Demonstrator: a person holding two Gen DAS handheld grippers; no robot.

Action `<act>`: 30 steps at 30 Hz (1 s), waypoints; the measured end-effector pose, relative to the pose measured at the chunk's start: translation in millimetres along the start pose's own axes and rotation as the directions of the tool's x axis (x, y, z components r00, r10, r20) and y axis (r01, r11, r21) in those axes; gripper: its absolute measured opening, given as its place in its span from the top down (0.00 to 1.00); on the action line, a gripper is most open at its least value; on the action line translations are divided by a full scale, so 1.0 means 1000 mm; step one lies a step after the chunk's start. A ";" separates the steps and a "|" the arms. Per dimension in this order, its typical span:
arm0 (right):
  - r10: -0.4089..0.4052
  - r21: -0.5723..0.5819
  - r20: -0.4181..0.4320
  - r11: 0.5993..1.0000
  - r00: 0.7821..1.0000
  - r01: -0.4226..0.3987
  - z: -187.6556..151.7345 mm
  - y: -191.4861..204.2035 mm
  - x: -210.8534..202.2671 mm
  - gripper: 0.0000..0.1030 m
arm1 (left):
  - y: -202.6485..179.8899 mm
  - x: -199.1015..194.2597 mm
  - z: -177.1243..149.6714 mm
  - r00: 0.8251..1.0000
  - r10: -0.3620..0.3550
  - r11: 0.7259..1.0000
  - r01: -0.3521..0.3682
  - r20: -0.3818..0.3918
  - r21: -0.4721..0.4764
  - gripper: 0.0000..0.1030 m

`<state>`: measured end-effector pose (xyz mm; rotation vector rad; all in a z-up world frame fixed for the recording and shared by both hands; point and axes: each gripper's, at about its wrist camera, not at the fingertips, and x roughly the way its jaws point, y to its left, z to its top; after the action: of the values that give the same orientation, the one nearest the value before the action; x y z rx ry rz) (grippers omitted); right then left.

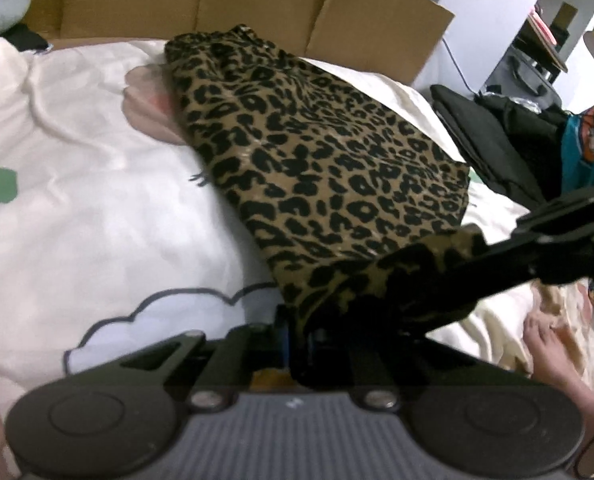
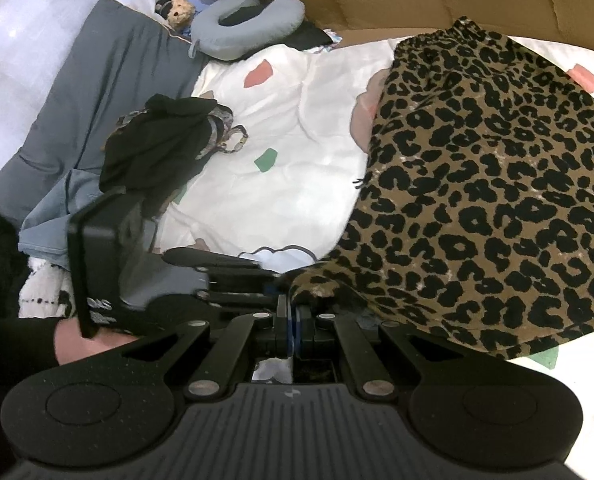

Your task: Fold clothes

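Leopard-print garment (image 1: 325, 168) on white bedding (image 1: 89, 184), near hem at lower centre pinched by left gripper (image 1: 297, 336) and right gripper (image 2: 293, 320), both clenched on it, seemingly to lift for folding

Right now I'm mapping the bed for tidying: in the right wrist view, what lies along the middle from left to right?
Grey pillow → black clothing heap → white printed duvet → leopard-print garment.
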<state>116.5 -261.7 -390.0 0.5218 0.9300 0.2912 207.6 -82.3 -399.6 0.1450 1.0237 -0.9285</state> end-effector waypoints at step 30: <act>-0.061 -0.235 -0.091 0.971 0.994 0.038 -0.015 0.018 0.034 0.88 | 0.020 -0.033 -0.013 0.999 -0.047 0.982 0.048 0.009 -0.184 0.84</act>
<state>122.9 -227.2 -410.7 0.2690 0.9874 0.3782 207.3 -43.8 -387.3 -0.0367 1.1076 -0.8720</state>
